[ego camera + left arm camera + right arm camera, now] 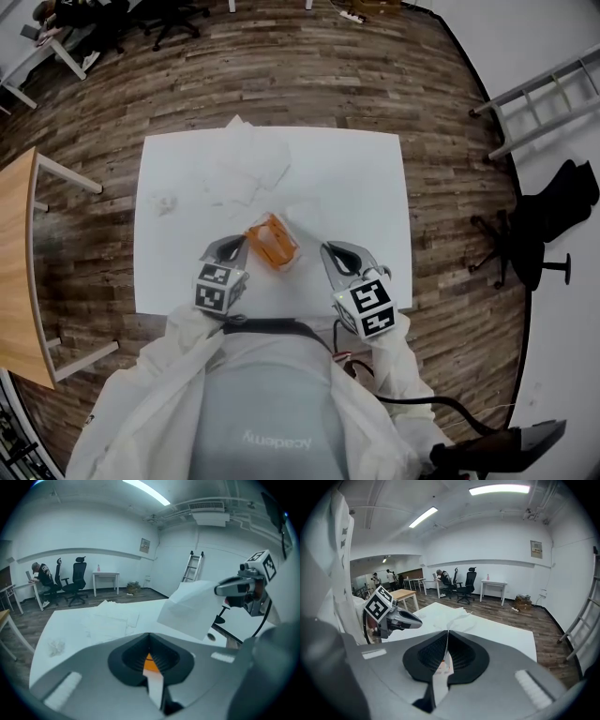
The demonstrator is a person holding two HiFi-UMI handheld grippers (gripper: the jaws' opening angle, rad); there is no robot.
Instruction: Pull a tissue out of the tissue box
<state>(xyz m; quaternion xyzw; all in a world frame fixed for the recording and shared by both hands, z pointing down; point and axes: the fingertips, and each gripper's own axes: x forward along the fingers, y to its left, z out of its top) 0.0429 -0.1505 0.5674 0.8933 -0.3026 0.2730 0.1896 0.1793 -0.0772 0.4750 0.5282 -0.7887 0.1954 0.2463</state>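
The tissue (190, 607) hangs in the air as a flat white sheet, pinched by one corner in the right gripper (217, 590). In the right gripper view its jaws are closed together, with the thin edge of the sheet running up between the pads.

The orange tissue box (272, 242) sits just below the middle of the head view, tilted, on the white surface (375, 187). It lies between the two grippers, closer to the left gripper (242, 246), whose tips are just beside the box's left edge. In the left gripper view those jaws meet at the tips, and the box's orange shows through the gap behind them. Whether they touch the box I cannot tell.

Further up the surface, toward the top of the head view, several loose tissues (246, 167) lie spread flat. A small crumpled one (166, 202) lies apart at the upper left.

White sleeves reach up from the bottom of the frame to both grippers. Around the surface is a wooden floor (309, 75), with a wooden table (19, 272) at the left edge and a ladder (544, 98) and a black chair (539, 230) at the right.
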